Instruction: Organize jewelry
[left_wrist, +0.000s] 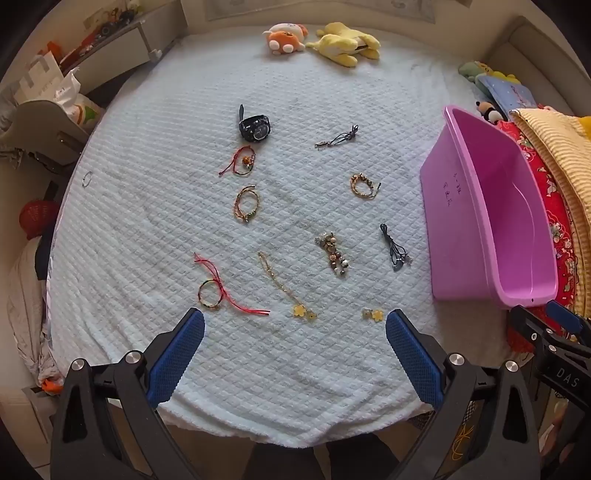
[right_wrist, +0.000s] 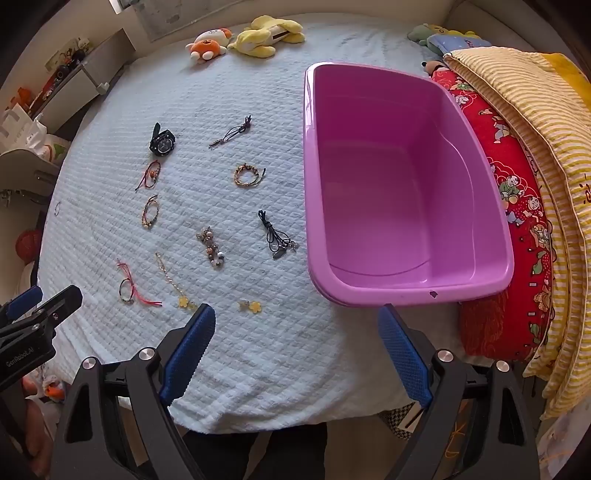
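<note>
While both tools hang tilted steeply down over the near edge of a pale quilted blanket (left_wrist: 166, 122), the left gripper (left_wrist: 294, 326) stands at the bottom of its frame with blue pads spread wide and nothing between them, above a red cord bracelet (left_wrist: 214, 291) at lower left and a gold chain (left_wrist: 284, 288) at lower centre. Further up the middle lie a black watch (left_wrist: 255, 127) and a beaded bracelet (left_wrist: 364, 185). At the right sits a purple tub (right_wrist: 406, 177), bare inside, its near rim just above the right gripper (right_wrist: 296, 321), likewise wide open and holding nothing.
</note>
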